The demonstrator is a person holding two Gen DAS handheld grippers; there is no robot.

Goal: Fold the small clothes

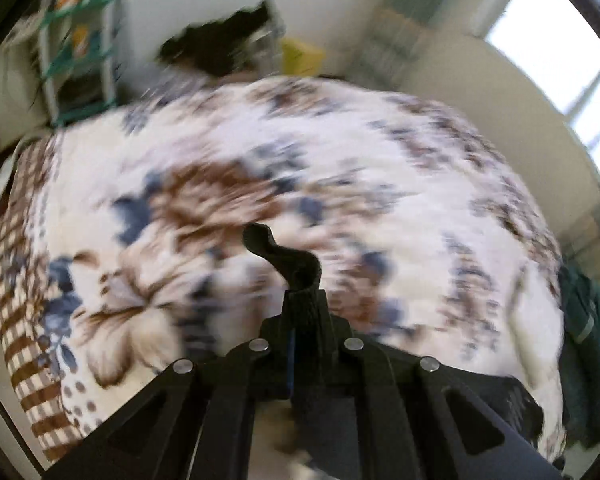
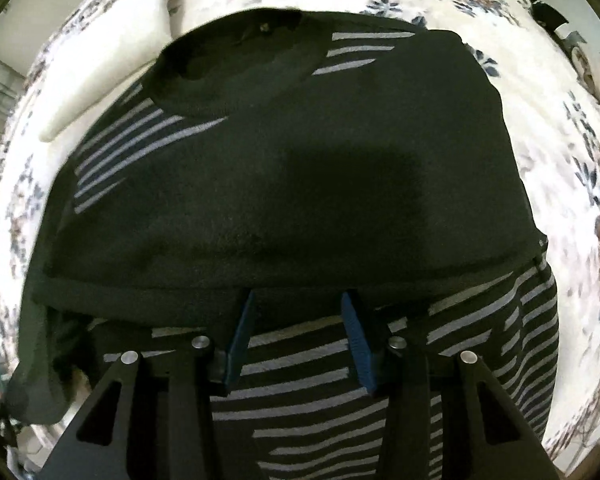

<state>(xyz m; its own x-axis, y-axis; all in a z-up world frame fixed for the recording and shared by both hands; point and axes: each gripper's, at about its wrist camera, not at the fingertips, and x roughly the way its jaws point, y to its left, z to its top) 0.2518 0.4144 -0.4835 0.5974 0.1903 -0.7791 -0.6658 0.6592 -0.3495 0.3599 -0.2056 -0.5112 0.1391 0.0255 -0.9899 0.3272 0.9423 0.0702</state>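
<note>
A bed [image 2: 560,128] with a flowered cover is filling both views. On it, in the right wrist view, a dark top [image 2: 300,184] with grey stripes is lying spread out, a black panel folded across the striped part, its neckline pointing away from the camera. A white pillow [image 2: 112,68] is lying beside the top, at the upper left.

The fold is looking only partly made: one layer is lying over the other, but the top is staying wide and loose, so more folding and smoothing are probably still to come.

The right gripper [image 2: 296,308] is pointing down over the near edge of the black panel, its blue pads standing half apart. The fold's edge is lying between them; whether they are pressing it cannot be told.

The left wrist view is showing what the right is not: the room beyond the bed, blurred, with a shelf [image 1: 80,40], a window [image 1: 552,36] and a dark heap [image 1: 224,48] at the far edge. The left gripper [image 1: 300,276] is closed tight, pinching a small dark piece [image 1: 272,248] that is curling up from its tips. The top itself is not appearing there.
</note>
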